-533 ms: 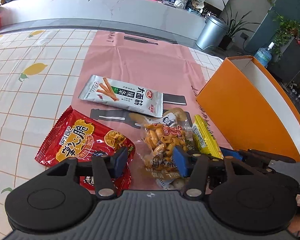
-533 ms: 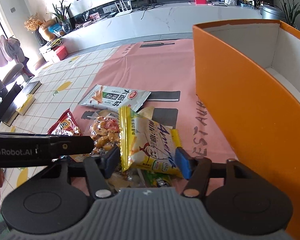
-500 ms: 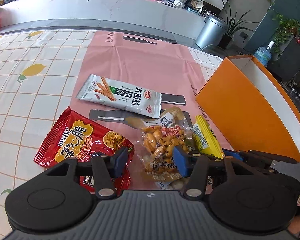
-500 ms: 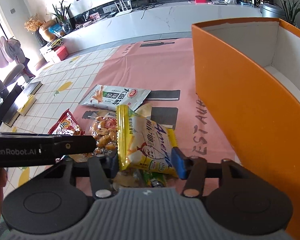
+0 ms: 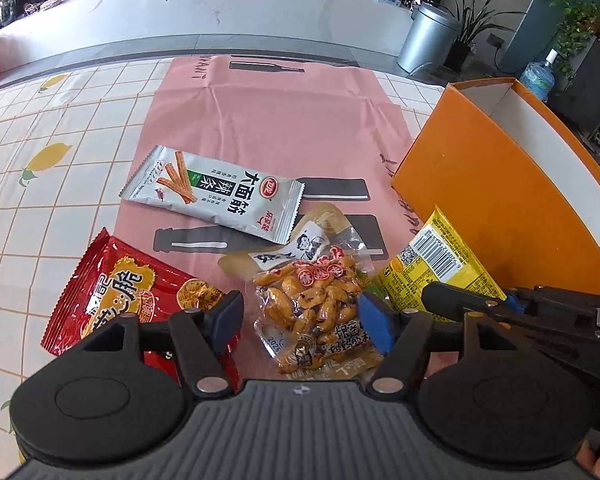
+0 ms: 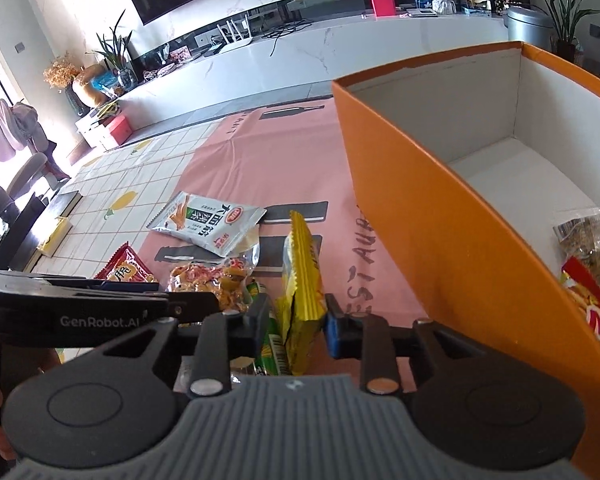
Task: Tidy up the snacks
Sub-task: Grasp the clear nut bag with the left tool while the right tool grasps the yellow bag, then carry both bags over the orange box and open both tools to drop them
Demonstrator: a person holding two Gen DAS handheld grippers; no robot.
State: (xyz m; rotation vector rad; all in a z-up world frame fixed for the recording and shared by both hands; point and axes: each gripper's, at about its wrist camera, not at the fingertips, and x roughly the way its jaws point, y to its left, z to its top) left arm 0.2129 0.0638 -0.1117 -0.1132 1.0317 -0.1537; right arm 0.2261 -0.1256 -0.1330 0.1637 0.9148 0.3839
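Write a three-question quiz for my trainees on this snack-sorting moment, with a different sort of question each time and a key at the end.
1. True or false: the right gripper has its jaws shut on the yellow packet.
2. Multiple choice: what lies between the open jaws of the left gripper? A) the silver packet B) the clear bag of peanuts C) the red bag
3. Fill in: the orange box already holds a clear packet and a ____ packet with "Mi" printed on it.

Key: 1 true; 2 B; 3 red.
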